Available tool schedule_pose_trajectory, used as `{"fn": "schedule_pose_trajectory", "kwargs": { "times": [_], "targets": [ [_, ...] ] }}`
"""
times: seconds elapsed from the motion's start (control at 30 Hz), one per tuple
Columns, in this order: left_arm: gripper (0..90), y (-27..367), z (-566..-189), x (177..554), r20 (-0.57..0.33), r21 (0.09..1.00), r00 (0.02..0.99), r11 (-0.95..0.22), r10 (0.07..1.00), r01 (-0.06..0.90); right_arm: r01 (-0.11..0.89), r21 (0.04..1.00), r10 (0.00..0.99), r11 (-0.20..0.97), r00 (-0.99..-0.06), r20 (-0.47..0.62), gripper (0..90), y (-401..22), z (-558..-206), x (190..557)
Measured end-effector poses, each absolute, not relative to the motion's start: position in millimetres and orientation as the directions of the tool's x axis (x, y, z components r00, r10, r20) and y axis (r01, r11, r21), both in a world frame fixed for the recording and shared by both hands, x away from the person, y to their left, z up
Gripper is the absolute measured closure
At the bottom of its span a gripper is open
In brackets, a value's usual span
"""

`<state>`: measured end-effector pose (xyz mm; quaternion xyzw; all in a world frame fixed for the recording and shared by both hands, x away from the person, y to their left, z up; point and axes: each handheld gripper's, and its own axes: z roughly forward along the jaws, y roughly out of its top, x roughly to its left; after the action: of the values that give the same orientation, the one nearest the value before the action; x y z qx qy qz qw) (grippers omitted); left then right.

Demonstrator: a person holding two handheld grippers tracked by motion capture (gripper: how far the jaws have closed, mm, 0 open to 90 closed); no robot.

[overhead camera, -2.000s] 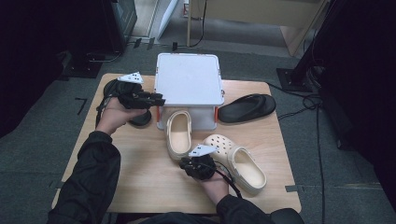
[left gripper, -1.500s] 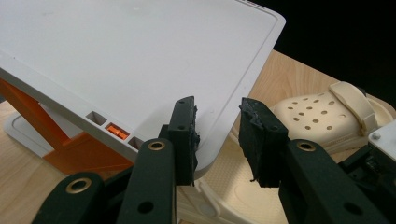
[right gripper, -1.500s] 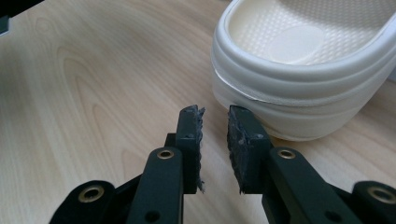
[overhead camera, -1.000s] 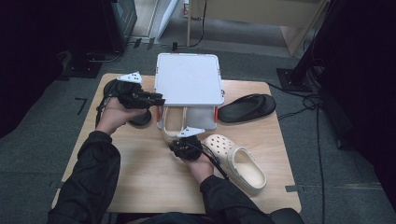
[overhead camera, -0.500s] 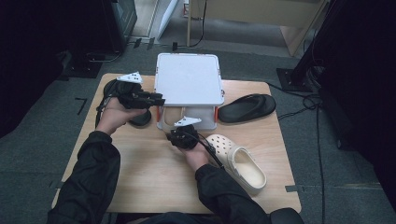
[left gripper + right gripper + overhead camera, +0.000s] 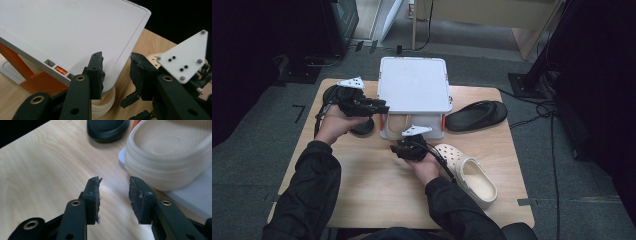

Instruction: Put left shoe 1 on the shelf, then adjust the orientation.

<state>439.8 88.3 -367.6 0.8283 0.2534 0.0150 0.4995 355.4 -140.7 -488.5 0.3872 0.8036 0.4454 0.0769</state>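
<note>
Cream clogs number two: one clog (image 6: 398,123) lies in the white box (image 6: 414,83) at the table's (image 6: 362,185) far edge, another (image 6: 472,173) near the right edge. Two black sandals (image 6: 475,115) flank it. Left gripper (image 6: 379,107) and right gripper (image 6: 404,148), jaws just opening, grip nothing.

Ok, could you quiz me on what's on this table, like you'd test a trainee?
1. How many cream clogs are in sight?
2. True or false: the lid of the white box is shut flat.
3. What is between the jaws of the right gripper? A) a clog B) nothing C) a black slipper

Key:
1. Two: one on the table at, one under the lid at.
2. False: it is propped up.
3. B: the jaws have just been opening, with nothing between them.
</note>
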Motion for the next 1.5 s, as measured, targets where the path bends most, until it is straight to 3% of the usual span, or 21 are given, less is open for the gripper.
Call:
{"fn": "schedule_pose_trajectory", "kwargs": {
  "times": [0.57, 0.93, 1.5],
  "targets": [
    [47.0, 84.9, -356.6, 423.6, -0.253, 0.821, 0.856, -0.369, 0.452, 0.437, 0.534, 0.763, 0.645, 0.365, -0.736, 0.207, 57.1, -216.6, -447.2, 298.9],
    [46.6, 85.4, -357.5, 401.1, -0.23, 0.825, 0.872, -0.388, 0.433, 0.411, 0.537, 0.777, 0.676, 0.329, -0.708, 0.203, 57.2, -270.7, -432.3, 279.2],
    [46.5, 82.2, -377.7, 385.6, -0.212, 0.823, 0.884, -0.411, 0.416, 0.391, 0.529, 0.796, 0.735, 0.295, -0.658, 0.166, 58.5, -319.8, -421.5, 242.8]
  ]
}}
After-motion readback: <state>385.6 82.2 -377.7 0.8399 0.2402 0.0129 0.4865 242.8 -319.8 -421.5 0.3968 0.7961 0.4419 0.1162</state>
